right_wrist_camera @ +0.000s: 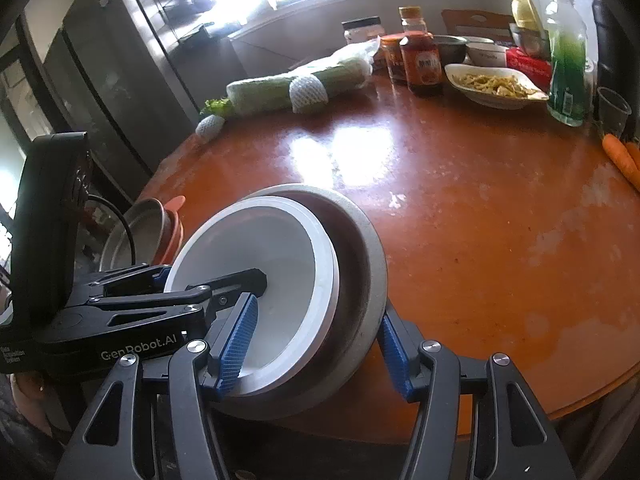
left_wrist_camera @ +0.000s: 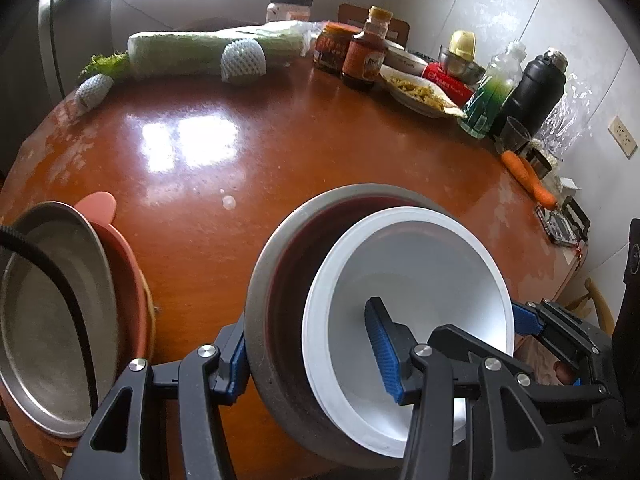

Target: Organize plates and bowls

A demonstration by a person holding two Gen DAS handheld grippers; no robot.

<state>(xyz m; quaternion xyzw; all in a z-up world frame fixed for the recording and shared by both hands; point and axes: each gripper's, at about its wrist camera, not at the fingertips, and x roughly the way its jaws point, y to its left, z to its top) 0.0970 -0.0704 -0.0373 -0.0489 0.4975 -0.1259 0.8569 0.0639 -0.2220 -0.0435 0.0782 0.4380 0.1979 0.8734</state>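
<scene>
Black tong arms with blue pads fill the near edge of both views. Left gripper straddles the near left side of a grey bowl: one pad sits outside the grey wall, the other pad lies inside a white bowl nested in it, so both rims stand between the pads; whether they actually pinch cannot be told. Right gripper does the same from the near right side, its left pad inside the white bowl and its right pad against the outside of the grey bowl; again the jaws stand wide around the stacked walls and a firm grip cannot be confirmed. White bowl sits off-centre in the grey one, showing a dark reddish inner band between them, possibly a third bowl. Both bowls tilt toward the cameras at the near edge of a round brown table. Left of them, at the table's left edge, a steel plate rests on a pink plate. Far across the table lie a wrapped green vegetable, sauce bottles, a dish of food, a green bottle, a black flask and carrots at the right.
</scene>
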